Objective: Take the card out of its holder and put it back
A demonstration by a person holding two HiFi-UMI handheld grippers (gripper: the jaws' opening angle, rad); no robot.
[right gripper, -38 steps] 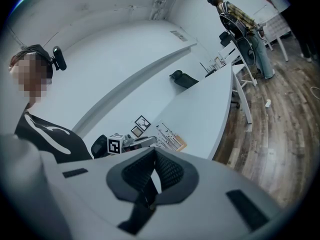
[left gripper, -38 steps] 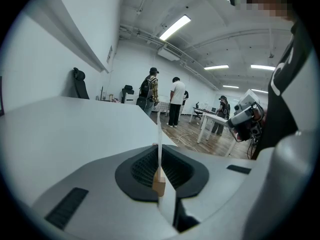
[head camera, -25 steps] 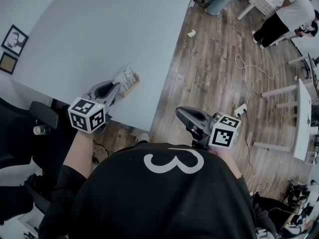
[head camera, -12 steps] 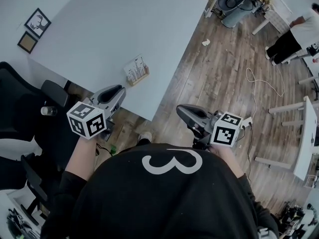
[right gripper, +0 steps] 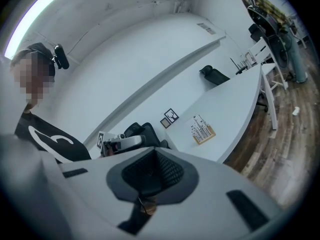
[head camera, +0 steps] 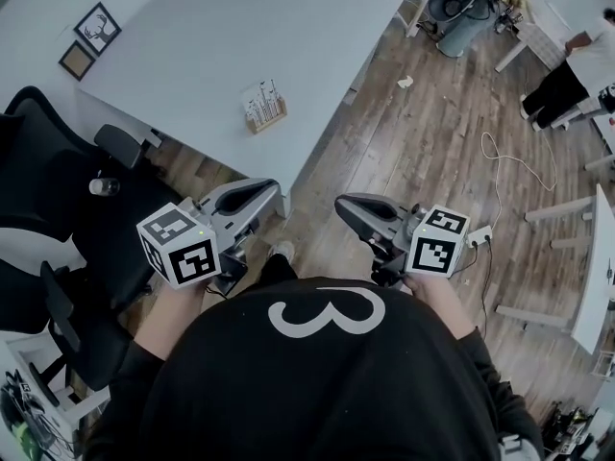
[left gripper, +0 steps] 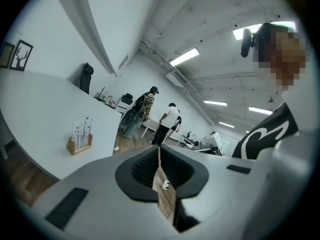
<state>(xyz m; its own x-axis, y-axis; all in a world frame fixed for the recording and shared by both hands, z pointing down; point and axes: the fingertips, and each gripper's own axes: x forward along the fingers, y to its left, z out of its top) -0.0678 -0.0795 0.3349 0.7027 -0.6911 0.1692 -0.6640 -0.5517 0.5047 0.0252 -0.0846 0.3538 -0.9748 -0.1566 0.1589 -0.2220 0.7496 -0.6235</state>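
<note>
A white card with dark markings stands upright in a small wooden holder (head camera: 263,106) near the front edge of the white table (head camera: 192,36). The card and holder also show in the left gripper view (left gripper: 80,136) and in the right gripper view (right gripper: 202,129). Both grippers hang over the wooden floor, well short of the table and apart from the holder. My left gripper (head camera: 269,192) is shut, its pads meeting with nothing between them (left gripper: 159,151). My right gripper (head camera: 344,207) is shut and empty too (right gripper: 152,156).
A black office chair (head camera: 58,190) stands to the left of the table's corner. Two small picture frames (head camera: 96,27) lie on the table's far left. A cable (head camera: 509,161) and a power strip (head camera: 478,235) lie on the floor at right. A person (head camera: 577,60) stands far right.
The view has pulled back from the table. Both grippers have come away from the card holder, which now sits farther off. Both jaws have stayed shut.
</note>
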